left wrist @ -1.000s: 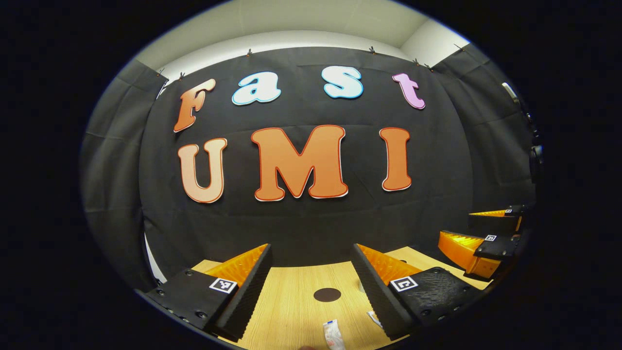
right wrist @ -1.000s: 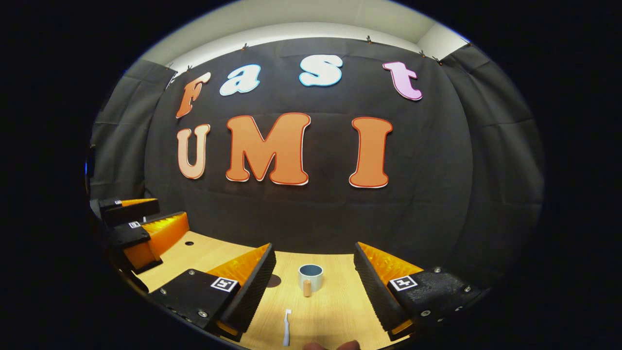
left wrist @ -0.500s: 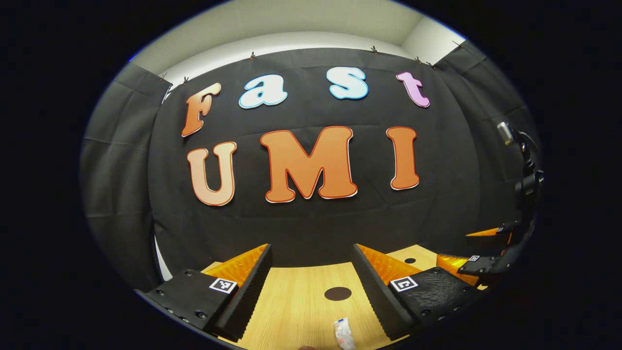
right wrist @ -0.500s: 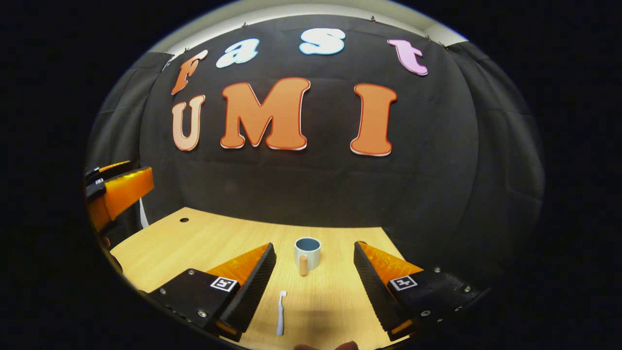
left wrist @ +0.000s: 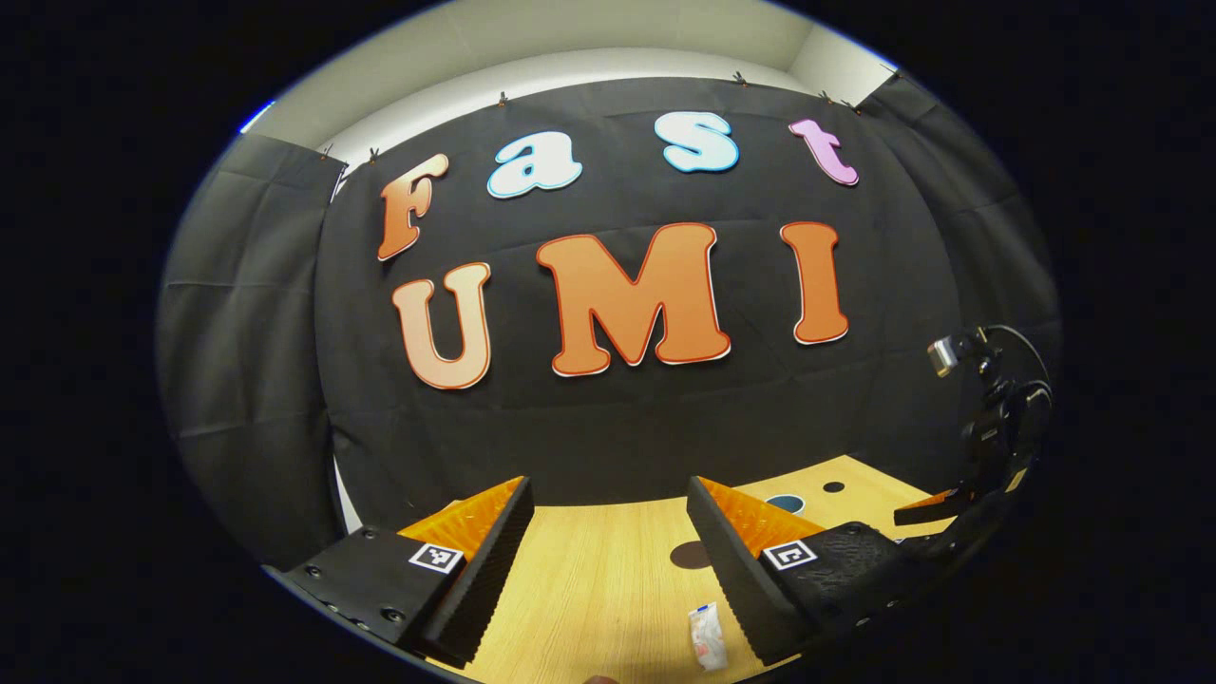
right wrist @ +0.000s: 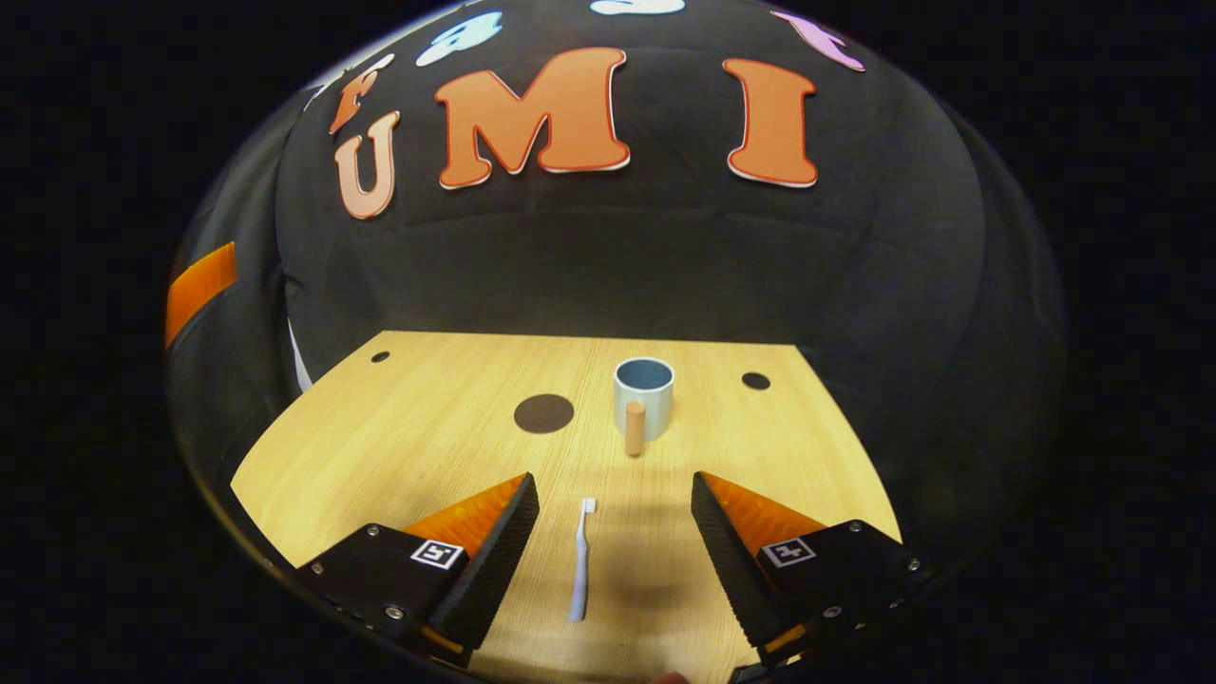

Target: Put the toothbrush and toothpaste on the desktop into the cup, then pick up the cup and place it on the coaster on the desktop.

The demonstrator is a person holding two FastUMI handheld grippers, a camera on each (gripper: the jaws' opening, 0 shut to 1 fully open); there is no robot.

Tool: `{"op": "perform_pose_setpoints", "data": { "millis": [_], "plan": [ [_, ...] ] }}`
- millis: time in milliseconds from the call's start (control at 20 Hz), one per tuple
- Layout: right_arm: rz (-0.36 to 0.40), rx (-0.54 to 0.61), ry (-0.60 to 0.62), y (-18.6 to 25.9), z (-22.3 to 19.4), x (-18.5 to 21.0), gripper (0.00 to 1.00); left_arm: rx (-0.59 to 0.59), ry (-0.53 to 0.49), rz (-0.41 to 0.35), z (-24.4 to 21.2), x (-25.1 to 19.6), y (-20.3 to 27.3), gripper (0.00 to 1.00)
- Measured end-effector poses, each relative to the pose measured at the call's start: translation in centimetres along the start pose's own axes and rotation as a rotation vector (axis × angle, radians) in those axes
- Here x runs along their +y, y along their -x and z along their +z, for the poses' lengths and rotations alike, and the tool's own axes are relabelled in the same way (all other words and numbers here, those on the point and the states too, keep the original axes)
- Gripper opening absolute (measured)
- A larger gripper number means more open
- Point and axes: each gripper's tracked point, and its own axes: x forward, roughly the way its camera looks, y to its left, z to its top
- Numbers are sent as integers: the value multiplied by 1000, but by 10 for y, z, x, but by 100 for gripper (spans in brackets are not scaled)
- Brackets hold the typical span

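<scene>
Wooden bench is carrying the toothbrush flat between your spread right gripper; cup standing beyond, off the coaster. Left gripper, jaws apart, is nearing the toothpaste. Thin handle risks slipping.

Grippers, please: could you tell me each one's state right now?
Left gripper: open, holding nothing.
Right gripper: open, holding nothing, toothbrush lying between its fingers.

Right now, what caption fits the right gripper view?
Open right gripper over a toothbrush, with cup and coaster beyond.
</scene>
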Motion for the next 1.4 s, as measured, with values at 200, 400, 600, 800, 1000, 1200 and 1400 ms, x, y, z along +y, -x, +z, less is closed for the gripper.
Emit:
{"op": "perform_pose_setpoints", "data": {
  "millis": [200, 400, 600, 800, 1000, 1200, 1400],
  "plan": [
    [26, 112, -7, -17, -23, 9, 98, 38, -27, 29, -11, 10, -3, 98],
    [40, 211, 5, -34, -46, 13, 96, 81, -43, 47, -25, 16, -4, 98],
    [53, 346, 12, -44, -68, 20, 92, 148, -59, 78, -45, 29, -5, 98],
    [60, 443, 18, -61, -92, 29, 88, 206, -61, 110, -64, 39, -6, 99],
    [47, 545, 61, -72, -117, 29, 82, 282, -49, 123, -88, 45, -5, 99],
    [29, 627, 95, -77, -133, 29, 70, 327, -42, 139, -98, 48, -4, 99],
    [23, 695, 122, -81, -144, 31, 49, 349, -43, 147, -109, 52, -3, 99]
  ]
}}
